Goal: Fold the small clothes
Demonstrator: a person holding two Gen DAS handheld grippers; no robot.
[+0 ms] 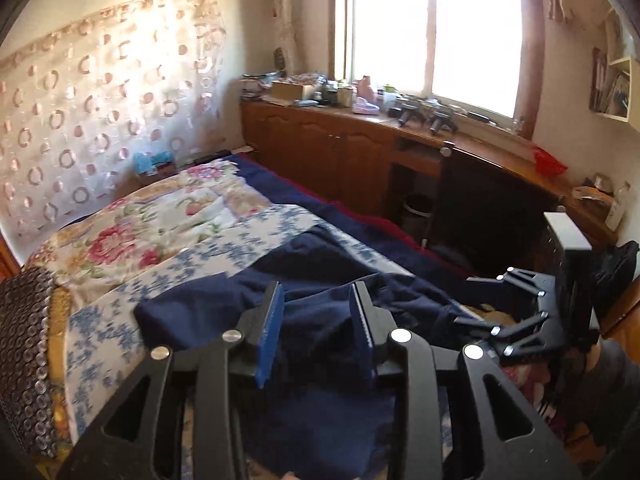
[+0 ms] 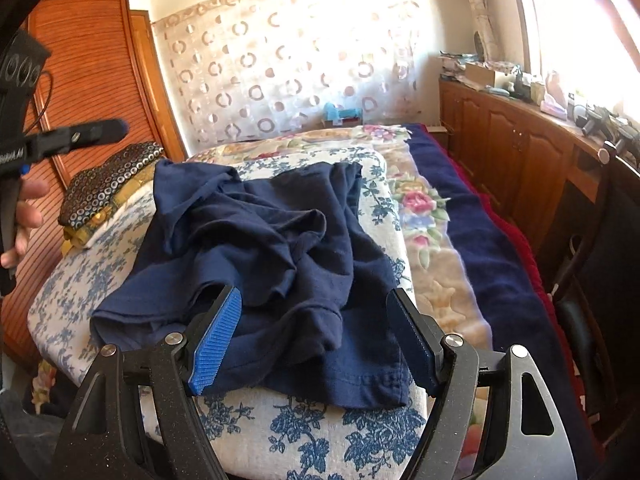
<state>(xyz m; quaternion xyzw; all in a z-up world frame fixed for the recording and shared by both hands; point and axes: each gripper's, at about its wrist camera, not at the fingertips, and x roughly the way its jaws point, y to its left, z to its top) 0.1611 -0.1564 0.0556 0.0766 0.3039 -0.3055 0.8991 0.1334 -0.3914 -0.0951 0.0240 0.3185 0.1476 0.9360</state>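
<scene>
The navy garment (image 2: 256, 264) lies crumpled on the blue-floral cushion (image 2: 320, 432), on top of the bed. Its hemmed edge sits near the cushion's front edge; bare cushion surface shows to the left of the garment and in front of it.

The right gripper (image 2: 316, 340) is released: its 2 blue pads (image 2: 216, 344) stand wide apart, straddling the near part of the garment, gripping nothing.

The left gripper (image 1: 318, 320) is also released, with a clear gap between its pads, above the garment (image 1: 320, 320). A wooden cabinet (image 1: 320, 148) lines the bed's far side.
</scene>
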